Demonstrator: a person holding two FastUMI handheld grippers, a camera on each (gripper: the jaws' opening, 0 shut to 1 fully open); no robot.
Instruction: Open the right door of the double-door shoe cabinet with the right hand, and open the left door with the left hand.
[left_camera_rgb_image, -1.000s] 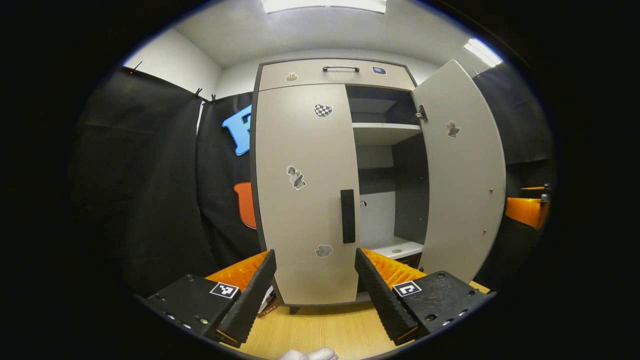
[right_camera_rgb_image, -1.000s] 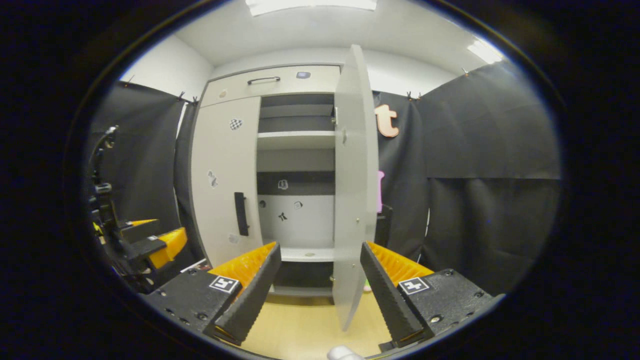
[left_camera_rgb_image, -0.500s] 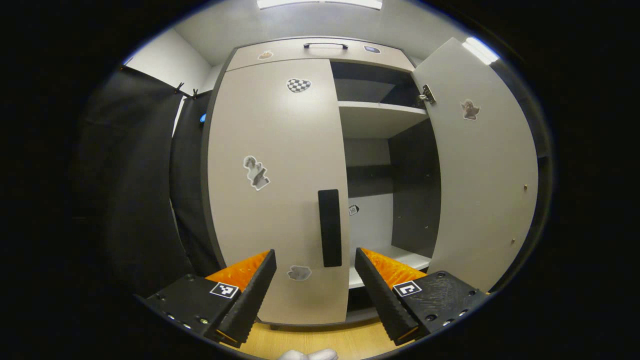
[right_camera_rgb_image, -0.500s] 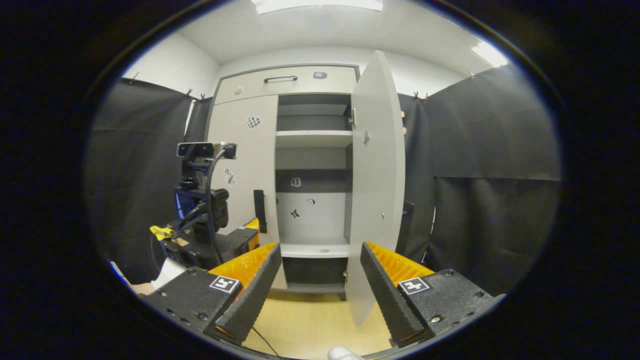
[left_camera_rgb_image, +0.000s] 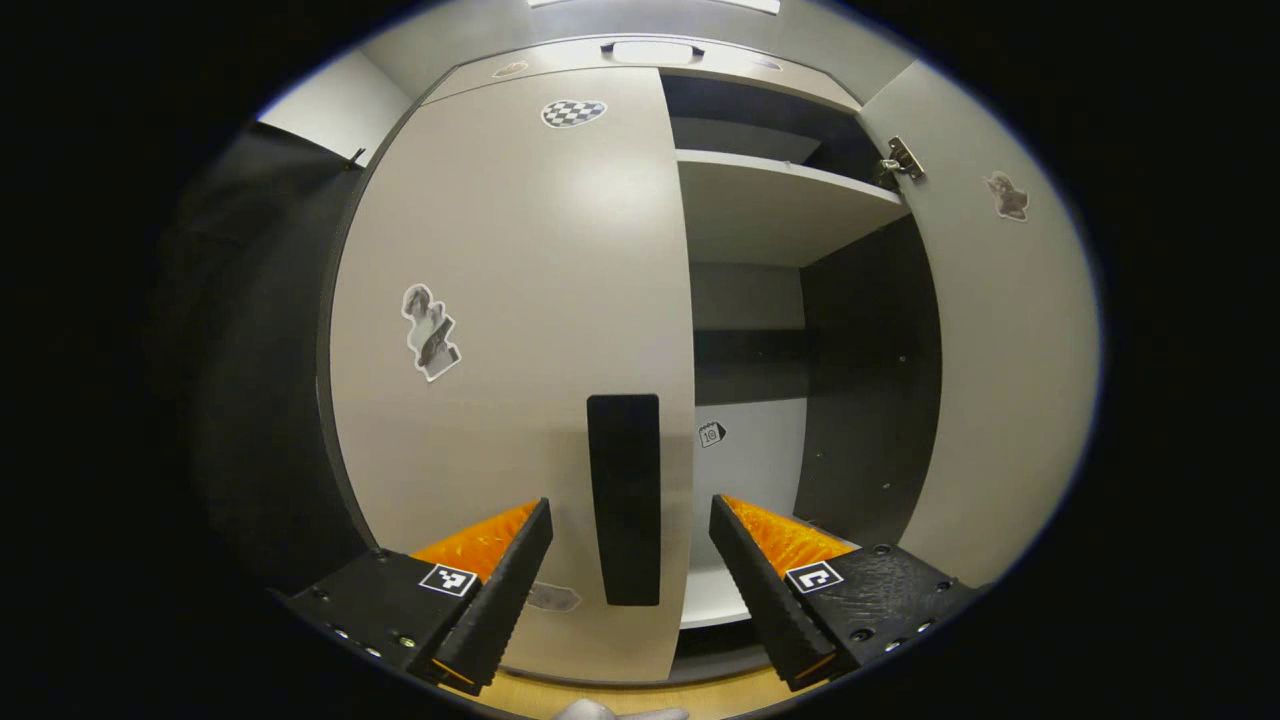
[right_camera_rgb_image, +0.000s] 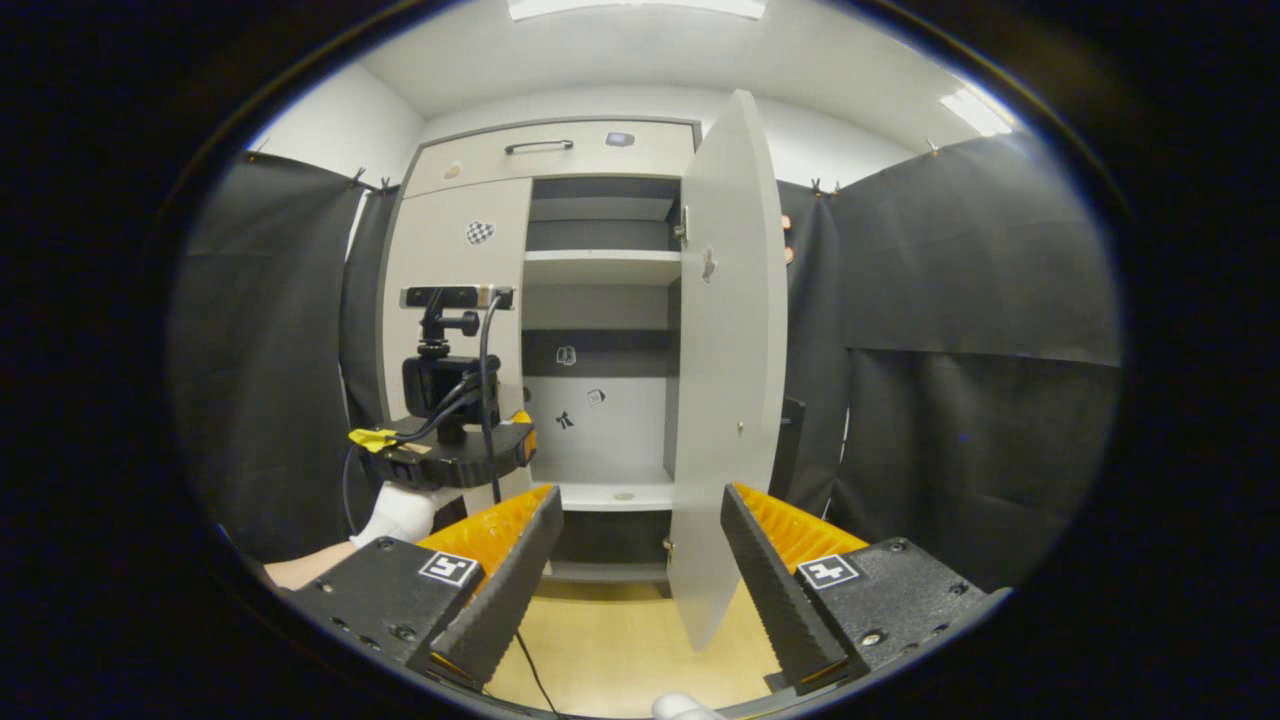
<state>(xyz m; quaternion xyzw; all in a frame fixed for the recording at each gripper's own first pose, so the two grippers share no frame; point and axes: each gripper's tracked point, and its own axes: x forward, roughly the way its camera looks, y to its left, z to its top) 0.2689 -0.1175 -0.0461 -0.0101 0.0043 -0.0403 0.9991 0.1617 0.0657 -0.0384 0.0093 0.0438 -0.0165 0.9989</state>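
The shoe cabinet's left door (left_camera_rgb_image: 510, 330) is closed, pale grey with stickers, and its black vertical handle (left_camera_rgb_image: 624, 498) stands right between the fingers of my open left gripper (left_camera_rgb_image: 625, 575), which does not touch it. The right door (left_camera_rgb_image: 1000, 340) is swung wide open, showing shelves (left_camera_rgb_image: 770, 200) inside. In the right gripper view the open right door (right_camera_rgb_image: 725, 370) stands edge-on ahead, and my right gripper (right_camera_rgb_image: 640, 575) is open and holds nothing, well back from the cabinet. The left gripper (right_camera_rgb_image: 450, 455), held by a gloved hand (right_camera_rgb_image: 405, 512), shows against the left door (right_camera_rgb_image: 450, 300).
A drawer with a dark handle (right_camera_rgb_image: 540, 147) tops the cabinet. Black cloth walls (right_camera_rgb_image: 960, 370) flank it on both sides. Light wooden floor (right_camera_rgb_image: 610, 640) lies in front. The lower shelf (right_camera_rgb_image: 615, 495) inside is bare but for a small round mark.
My left gripper has moved forward to the left door, so the handle now lies between its fingers. The right gripper stays back; the right door remains open.
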